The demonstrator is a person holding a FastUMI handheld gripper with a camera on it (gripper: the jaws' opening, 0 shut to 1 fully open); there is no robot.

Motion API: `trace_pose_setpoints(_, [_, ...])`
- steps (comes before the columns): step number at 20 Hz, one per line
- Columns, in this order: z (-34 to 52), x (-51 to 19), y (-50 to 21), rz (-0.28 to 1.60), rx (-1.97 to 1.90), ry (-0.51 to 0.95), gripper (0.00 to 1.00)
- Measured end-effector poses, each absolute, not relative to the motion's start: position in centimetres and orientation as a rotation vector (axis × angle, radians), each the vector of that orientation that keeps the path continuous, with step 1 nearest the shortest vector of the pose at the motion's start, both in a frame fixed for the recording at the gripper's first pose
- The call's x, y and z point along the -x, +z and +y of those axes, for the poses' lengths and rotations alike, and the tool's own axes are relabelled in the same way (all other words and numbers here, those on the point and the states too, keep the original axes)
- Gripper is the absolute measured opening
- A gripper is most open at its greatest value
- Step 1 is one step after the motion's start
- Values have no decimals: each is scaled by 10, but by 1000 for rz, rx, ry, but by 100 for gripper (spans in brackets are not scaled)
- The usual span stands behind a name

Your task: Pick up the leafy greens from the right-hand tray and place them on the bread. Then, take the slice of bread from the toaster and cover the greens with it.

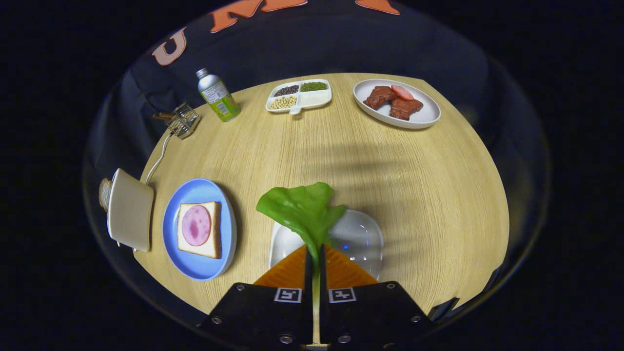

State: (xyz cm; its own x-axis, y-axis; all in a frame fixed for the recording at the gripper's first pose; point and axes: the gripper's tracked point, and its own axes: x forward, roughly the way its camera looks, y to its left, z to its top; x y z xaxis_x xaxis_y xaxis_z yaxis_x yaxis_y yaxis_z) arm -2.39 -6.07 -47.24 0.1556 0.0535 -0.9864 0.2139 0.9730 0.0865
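The leafy greens were pinched by the stalk between your gripper's two fingers, pressed together on it, with the leaf standing out just ahead of the fingertips. You held the greens above the clear tray, which sat on the wooden table; the leaf hid part of the tray's near rim.

So the pick looked done, as far as one view could tell. The rest was still open. To the left of the tray lay the blue plate with the bread on it, a round pink slice of meat on top and no greens there yet. Further left of the tray, past the plate, stood the toaster, with the second slice of bread still poking out at its far side. You had yet to carry the greens across, drop them on the bread, then fetch that slice and cover them.
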Motion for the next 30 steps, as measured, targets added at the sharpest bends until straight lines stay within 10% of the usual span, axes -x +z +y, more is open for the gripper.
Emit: trace_pose_setpoints(30, [107, -32, -475, 1390, -174, 124, 6])
